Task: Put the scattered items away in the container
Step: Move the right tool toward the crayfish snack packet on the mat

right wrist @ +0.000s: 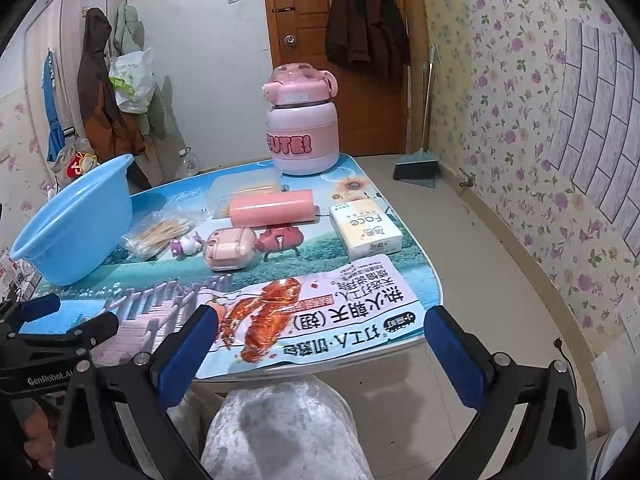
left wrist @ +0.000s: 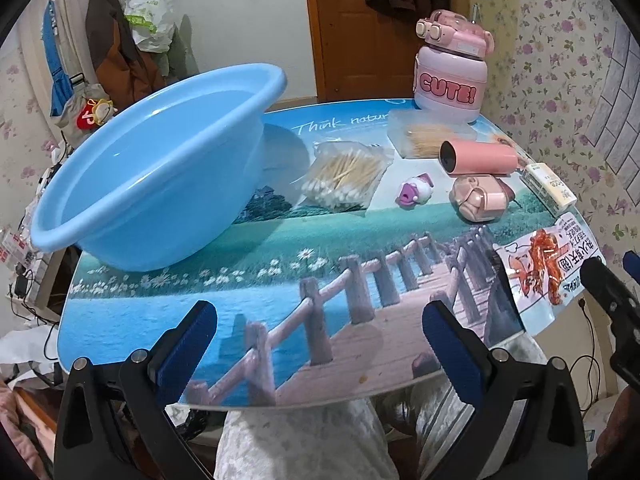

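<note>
Gaping empty, both claws (left wrist: 320, 344) (right wrist: 322, 340); only the right view shows the broom (right wrist: 416, 168).

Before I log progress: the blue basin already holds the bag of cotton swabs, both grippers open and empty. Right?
Not quite. The blue basin holds nothing; the bag of cotton swabs lies on the table beside it, as the left wrist view shows. The left gripper and right gripper are open and empty.

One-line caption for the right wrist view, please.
Open right gripper hovers over a snack packet at the table's near edge; pink items and the empty blue basin lie beyond.
</note>
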`<state>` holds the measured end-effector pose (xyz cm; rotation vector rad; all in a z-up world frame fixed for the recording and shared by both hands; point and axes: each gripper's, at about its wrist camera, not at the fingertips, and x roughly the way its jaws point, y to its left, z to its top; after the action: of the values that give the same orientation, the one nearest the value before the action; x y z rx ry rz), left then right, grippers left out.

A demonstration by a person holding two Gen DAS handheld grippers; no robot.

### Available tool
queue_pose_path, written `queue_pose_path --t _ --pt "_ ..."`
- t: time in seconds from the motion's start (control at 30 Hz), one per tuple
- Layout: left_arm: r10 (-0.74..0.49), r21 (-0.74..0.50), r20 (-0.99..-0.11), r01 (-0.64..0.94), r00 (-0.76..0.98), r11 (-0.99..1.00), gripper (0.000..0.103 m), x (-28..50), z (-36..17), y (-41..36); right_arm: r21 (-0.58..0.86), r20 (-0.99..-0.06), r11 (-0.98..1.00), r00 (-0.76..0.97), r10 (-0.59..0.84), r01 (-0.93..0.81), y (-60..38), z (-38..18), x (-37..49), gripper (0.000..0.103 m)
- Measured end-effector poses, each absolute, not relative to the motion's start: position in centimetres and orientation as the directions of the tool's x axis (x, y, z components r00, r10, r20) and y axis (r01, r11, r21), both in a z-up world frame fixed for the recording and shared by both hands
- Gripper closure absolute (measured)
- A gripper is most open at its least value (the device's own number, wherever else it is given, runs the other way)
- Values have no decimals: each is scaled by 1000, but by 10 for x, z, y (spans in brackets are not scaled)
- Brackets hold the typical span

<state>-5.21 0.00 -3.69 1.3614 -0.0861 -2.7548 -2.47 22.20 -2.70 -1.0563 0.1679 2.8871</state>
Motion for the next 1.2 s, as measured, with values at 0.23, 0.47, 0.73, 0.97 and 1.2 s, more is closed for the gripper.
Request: queue_pose_path --t 0.23,0.47,0.73,0.97,1.2 --pt "7 -1 -818 -10 -575 -1000 0 -60 -47 13 126 -650 -989 -760 -27 -72 242 -33 -34 0" --pt "7 39 -825 -69 -565 -997 0 -70 -54 40 225 -652 -973 -751 -105 -59 265 -40 -44 0" --pt "-17 86 -817 -92 -576 -992 0 -92 -54 55 231 -658 -973 -741 -132 -31 267 -48 -54 0" --pt "-22 94 -812 -93 -583 -991 0 -96 -57 60 283 -650 -959 -738 -184 -10 274 -52 -63 0" --pt "-16 81 -819 -87 -574 -993 0 -90 -57 60 328 -635 -944 -735 -237 21 274 -52 -61 0"
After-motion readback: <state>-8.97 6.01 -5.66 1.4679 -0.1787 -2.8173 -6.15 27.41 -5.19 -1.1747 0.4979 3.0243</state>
